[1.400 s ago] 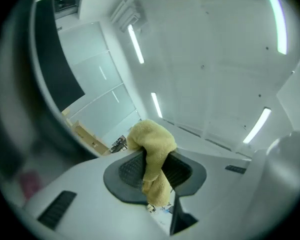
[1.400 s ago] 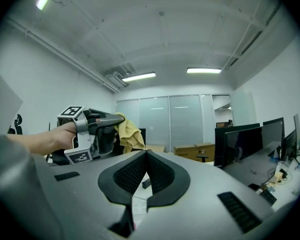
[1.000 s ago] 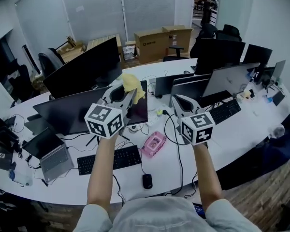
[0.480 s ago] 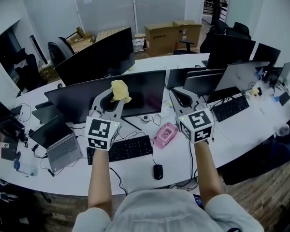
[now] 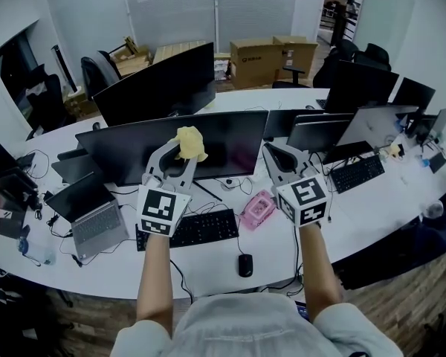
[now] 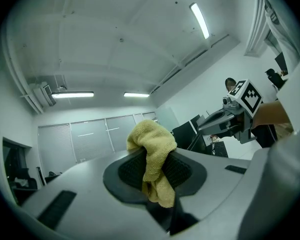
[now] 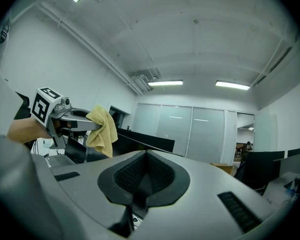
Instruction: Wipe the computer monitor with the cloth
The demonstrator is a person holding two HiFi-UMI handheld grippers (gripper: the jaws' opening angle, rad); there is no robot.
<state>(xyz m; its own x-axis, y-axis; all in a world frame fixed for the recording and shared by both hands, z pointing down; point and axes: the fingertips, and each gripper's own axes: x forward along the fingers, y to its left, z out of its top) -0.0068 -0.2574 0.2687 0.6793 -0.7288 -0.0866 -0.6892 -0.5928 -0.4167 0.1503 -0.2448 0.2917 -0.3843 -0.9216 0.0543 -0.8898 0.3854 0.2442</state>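
A wide black computer monitor (image 5: 134, 151) stands on the curved white desk (image 5: 208, 262), straight ahead of me. My left gripper (image 5: 180, 151) is shut on a yellow cloth (image 5: 189, 143), held up in front of the screen's middle; whether the cloth touches the glass I cannot tell. In the left gripper view the cloth (image 6: 152, 161) bunches between the closed pads and hangs down. My right gripper (image 5: 276, 155) is shut with nothing in it, held near the monitor's right edge. The right gripper view shows the cloth (image 7: 103, 130) to the left of its jaws.
Below the monitor lie a black keyboard (image 5: 197, 229), a mouse (image 5: 244, 264) and a pink object (image 5: 257, 209). A laptop (image 5: 89, 214) sits at the left. More monitors (image 5: 334, 129) and a second keyboard (image 5: 357, 173) stand at the right; cardboard boxes (image 5: 271, 59) are behind.
My view has shifted and the monitor now sits more centred. The left gripper with the cloth has stayed raised at the screen; both grippers moved slightly right in the view.
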